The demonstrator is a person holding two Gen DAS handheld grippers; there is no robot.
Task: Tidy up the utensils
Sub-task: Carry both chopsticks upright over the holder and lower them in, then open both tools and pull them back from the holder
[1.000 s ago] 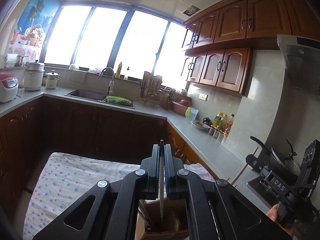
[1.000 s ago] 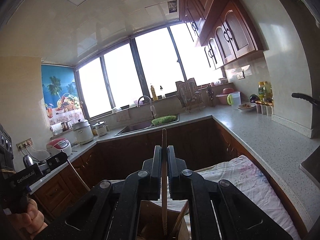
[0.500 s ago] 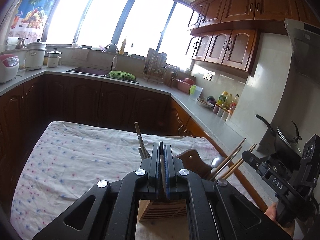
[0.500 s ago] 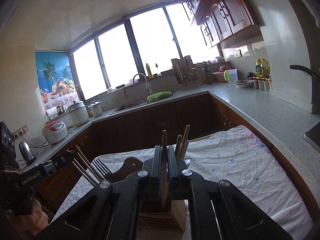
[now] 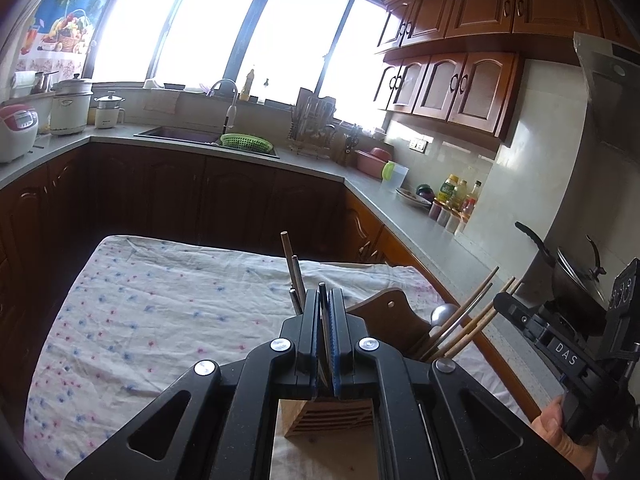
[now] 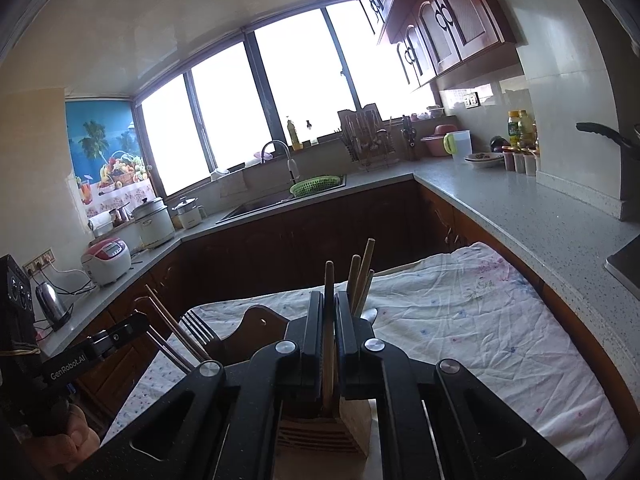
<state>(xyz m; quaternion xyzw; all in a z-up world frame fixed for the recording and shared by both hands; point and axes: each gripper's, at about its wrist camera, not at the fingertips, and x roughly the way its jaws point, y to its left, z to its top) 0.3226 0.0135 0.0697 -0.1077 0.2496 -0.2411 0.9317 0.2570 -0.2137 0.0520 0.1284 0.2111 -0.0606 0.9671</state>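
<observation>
Now we have sunk over the table under its flowered white cloth point(image 5: 152, 320), and the slotted wooden utensil block point(image 6: 320, 432) at its near edge shows below us. Our left gripper point(image 5: 325, 312) pinches a thin metal utensil; our right gripper point(image 6: 329, 312) pinches a wooden chopstick point(image 6: 329, 280), both entering slots.

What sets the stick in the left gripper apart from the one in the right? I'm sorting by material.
The left gripper pinches a thin, dark, metallic-looking utensil; the right gripper pinches a thicker, tan wooden stick that rises further above its fingers. Both stand upright over the wooden holder.
</observation>
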